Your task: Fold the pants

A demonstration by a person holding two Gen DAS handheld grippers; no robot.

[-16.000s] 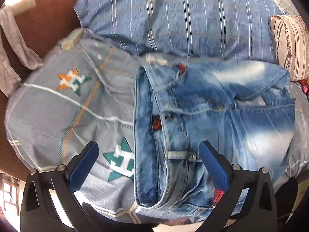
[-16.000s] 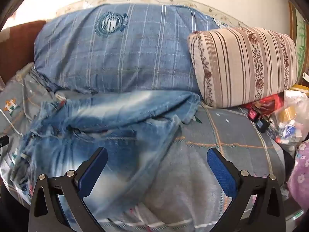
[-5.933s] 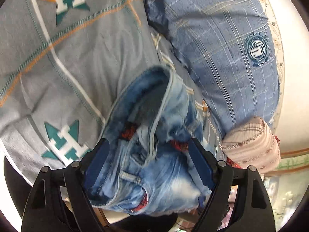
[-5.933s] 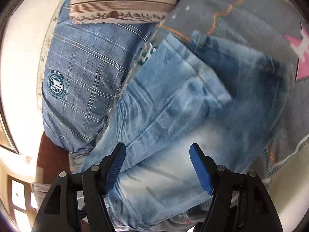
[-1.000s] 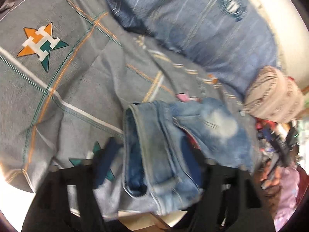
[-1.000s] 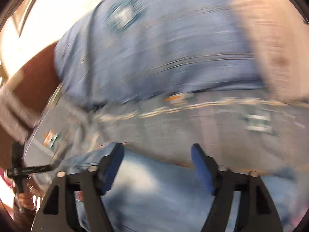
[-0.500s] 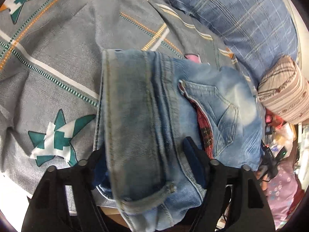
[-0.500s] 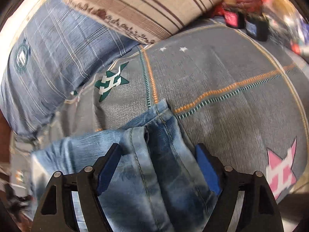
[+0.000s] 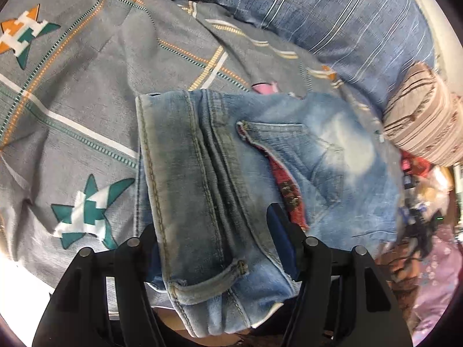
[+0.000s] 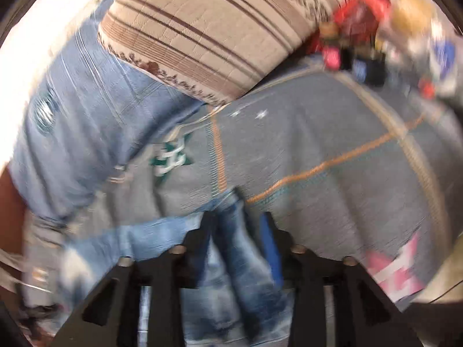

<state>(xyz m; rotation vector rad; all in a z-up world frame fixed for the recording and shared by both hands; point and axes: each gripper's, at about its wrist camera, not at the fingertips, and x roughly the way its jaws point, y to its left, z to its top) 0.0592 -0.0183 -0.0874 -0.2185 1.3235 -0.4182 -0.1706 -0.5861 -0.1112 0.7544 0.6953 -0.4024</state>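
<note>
The faded blue jeans lie folded into a compact bundle on the grey bedspread, back pocket facing up with red lining showing. My left gripper is shut on the waistband end of the bundle. In the blurred right wrist view, my right gripper is shut on the other end of the jeans, pinching a fold between its blue pads.
A blue plaid pillow and a striped beige bolster lie along the far side. Cluttered small items sit at the right end of the bed. The bedspread's near edge is close below my left gripper.
Both grippers have closed further on the jeans. The right gripper's jaws narrowed clearly and its view swung, now blurred. The bundle has come down flatter on the bedspread.
</note>
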